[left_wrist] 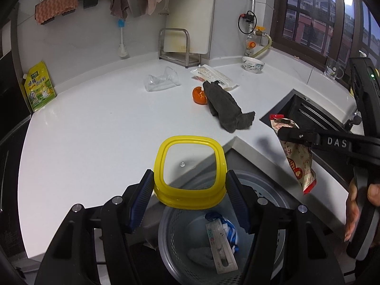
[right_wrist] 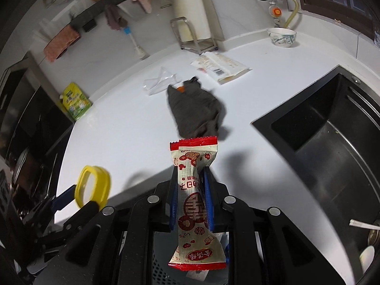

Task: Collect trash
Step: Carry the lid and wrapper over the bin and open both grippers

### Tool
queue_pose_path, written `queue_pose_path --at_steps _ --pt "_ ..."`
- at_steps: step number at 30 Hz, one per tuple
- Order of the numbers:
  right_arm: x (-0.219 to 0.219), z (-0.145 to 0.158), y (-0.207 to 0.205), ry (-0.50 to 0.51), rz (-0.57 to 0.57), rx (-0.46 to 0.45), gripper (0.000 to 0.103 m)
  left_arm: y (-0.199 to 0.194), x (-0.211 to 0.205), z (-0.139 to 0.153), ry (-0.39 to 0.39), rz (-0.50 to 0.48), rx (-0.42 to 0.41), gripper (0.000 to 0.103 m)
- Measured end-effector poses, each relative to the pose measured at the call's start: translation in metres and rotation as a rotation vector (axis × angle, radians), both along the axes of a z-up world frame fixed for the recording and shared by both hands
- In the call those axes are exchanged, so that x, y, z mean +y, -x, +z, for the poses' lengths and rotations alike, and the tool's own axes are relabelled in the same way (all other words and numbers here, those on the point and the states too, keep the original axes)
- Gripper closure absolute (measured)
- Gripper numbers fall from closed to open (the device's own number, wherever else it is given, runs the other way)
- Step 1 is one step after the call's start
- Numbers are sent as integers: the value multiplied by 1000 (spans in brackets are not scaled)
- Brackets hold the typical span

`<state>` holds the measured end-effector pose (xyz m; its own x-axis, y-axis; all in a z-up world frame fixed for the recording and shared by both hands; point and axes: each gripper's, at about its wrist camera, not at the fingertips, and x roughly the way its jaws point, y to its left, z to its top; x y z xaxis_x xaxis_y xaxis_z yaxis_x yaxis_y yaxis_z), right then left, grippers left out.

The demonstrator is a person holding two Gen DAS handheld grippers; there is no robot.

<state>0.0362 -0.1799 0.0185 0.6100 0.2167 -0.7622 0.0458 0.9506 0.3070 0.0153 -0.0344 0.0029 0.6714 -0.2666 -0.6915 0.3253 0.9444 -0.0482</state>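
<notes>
My left gripper [left_wrist: 188,185] is shut on a yellow-rimmed clear lid [left_wrist: 190,173] and holds it over a grey trash bin [left_wrist: 180,244] below the counter edge. The bin holds a white packet [left_wrist: 220,247] and blue scraps. My right gripper [right_wrist: 191,204] is shut on a red-and-cream snack wrapper [right_wrist: 193,201], held upright above the bin; the wrapper also shows in the left wrist view [left_wrist: 296,154]. On the white counter [left_wrist: 95,142] lie a crushed clear plastic cup [left_wrist: 162,80], an orange peel [left_wrist: 199,95], a flat wrapper [left_wrist: 213,76] and a grey cloth [left_wrist: 225,109].
A black sink [right_wrist: 332,147] is at the right. A yellow-green pouch [left_wrist: 39,86] leans at the far left wall. A bowl [left_wrist: 253,64], a metal rack with a cutting board [left_wrist: 180,47] and a glass mug [left_wrist: 333,70] stand at the back.
</notes>
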Motion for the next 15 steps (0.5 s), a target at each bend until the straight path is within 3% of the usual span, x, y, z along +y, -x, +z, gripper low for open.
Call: queue_pose_path --at_steps 5,15 --pt "15 -10 30 30 -6 -7 84 21 1 -8 1 -17 2 43" --pt "14 -61 82 7 -101 7 84 41 -3 -40 -14 -7 33 43"
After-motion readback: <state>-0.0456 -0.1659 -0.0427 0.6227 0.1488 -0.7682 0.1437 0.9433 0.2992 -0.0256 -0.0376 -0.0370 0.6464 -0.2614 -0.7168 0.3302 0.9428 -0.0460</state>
